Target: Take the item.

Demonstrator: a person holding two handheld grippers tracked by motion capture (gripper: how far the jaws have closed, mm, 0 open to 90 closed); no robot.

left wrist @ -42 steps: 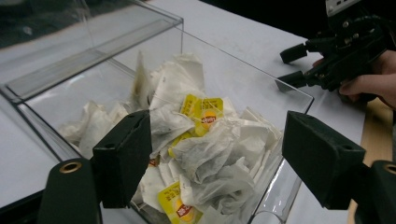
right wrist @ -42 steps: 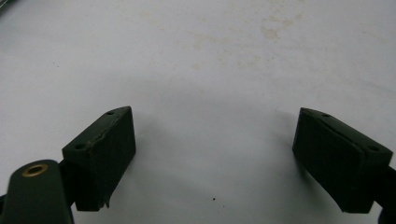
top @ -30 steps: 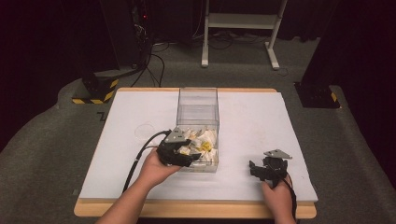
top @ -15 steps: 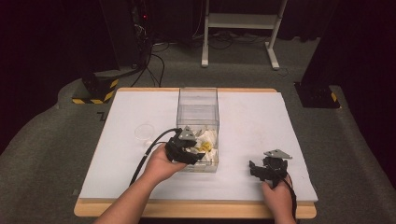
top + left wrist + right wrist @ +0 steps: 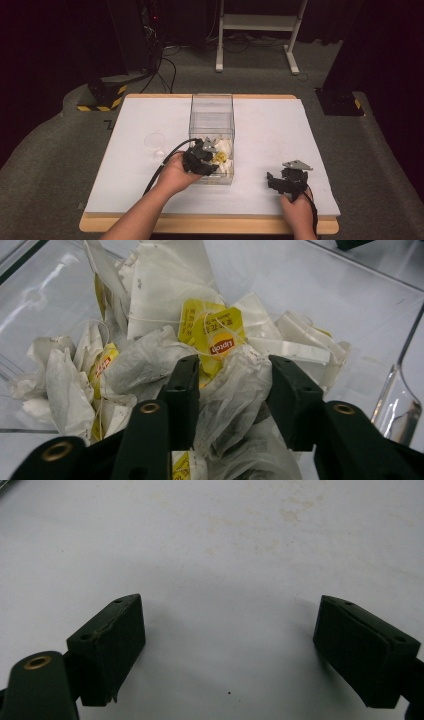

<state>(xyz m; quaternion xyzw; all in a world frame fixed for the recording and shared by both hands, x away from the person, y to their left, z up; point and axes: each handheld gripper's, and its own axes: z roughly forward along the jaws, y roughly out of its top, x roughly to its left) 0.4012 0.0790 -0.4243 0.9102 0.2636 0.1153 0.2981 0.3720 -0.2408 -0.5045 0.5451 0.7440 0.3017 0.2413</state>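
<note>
A clear plastic box point(image 5: 212, 107) stands mid-table with a heap of white tea bags point(image 5: 223, 148) in its near end. My left gripper point(image 5: 212, 159) reaches into that heap. In the left gripper view its jaws point(image 5: 232, 375) stand partly apart, straddling one crumpled tea bag point(image 5: 230, 400) that touches both; a yellow Lipton tag point(image 5: 220, 340) lies just beyond. My right gripper point(image 5: 273, 181) rests at the near right of the table. In the right gripper view it is wide open point(image 5: 230, 625) over bare white surface, with nothing between its fingers.
A small clear cup point(image 5: 154, 142) stands left of the box. The white table top point(image 5: 280, 125) ends in a wooden front edge point(image 5: 210, 225). The box walls rise around my left gripper, one corner point(image 5: 400, 405) close on its right.
My left gripper has moved right and forward, from the box's near left side into the tea bag heap. The right gripper has stayed put.
</note>
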